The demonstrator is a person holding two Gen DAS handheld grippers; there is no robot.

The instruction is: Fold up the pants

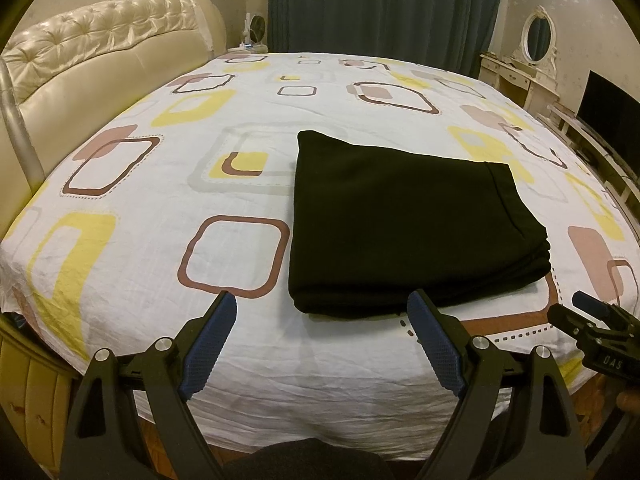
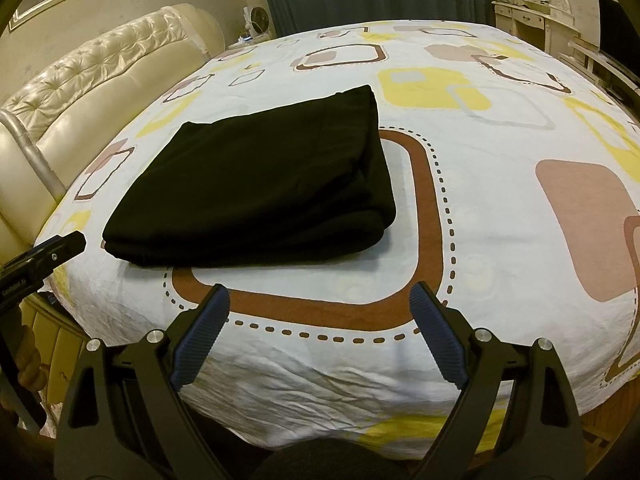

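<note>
The black pants [image 1: 404,220] lie folded in a flat stacked rectangle on the bed, also in the right wrist view [image 2: 260,188]. My left gripper [image 1: 320,312] is open and empty, just in front of the pants' near edge and above the sheet. My right gripper [image 2: 320,300] is open and empty, in front of and to the right of the pants. The right gripper also shows at the right edge of the left wrist view [image 1: 592,316]. The left gripper also shows at the left edge of the right wrist view [image 2: 52,252].
The bed has a white patterned sheet [image 1: 160,208] with yellow and brown squares. A cream tufted headboard [image 1: 100,60] stands at the left. A dressing table with an oval mirror [image 1: 538,40] and a dark screen [image 1: 612,116] stand at the right. Dark curtains [image 1: 384,4] hang behind.
</note>
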